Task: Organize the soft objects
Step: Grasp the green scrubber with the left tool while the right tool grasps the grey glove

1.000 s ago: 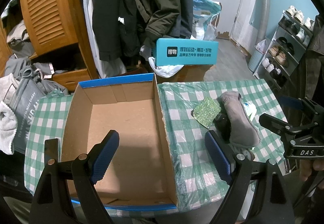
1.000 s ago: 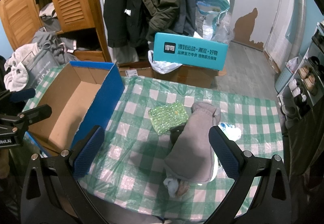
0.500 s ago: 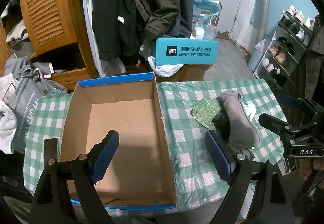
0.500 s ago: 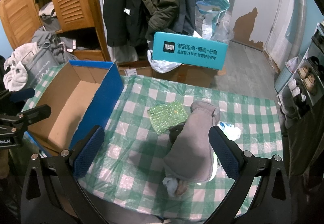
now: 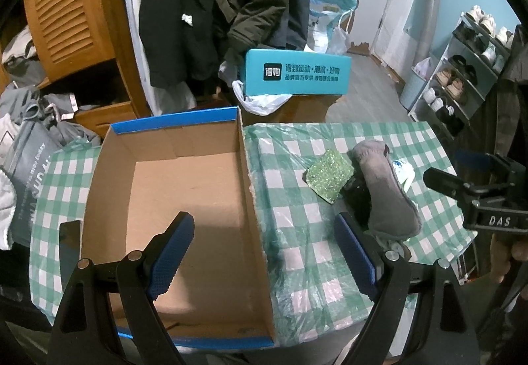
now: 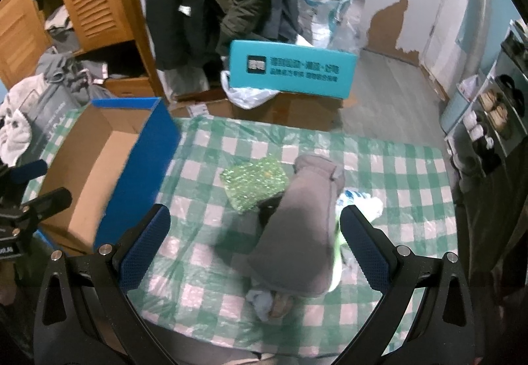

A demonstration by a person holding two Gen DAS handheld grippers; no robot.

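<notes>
box (image 5: 184, 200) left on table (image 5: 297, 226) | sock (image 6: 300, 226) right of box | pad (image 6: 254, 183) between

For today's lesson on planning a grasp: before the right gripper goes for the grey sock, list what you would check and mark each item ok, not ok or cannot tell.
1. Right gripper open wide enough for the grey sock: ok.
2. Sock lies between the fingers' line of approach: ok.
3. Sock free of other items: not ok; it lies on a pile, over a black thing and a white cloth.
4. Cardboard box empty and open: ok.
5. Left gripper open, holding nothing: ok.
6. Green pad out of the way: cannot tell; its edge sits close to the sock.
</notes>
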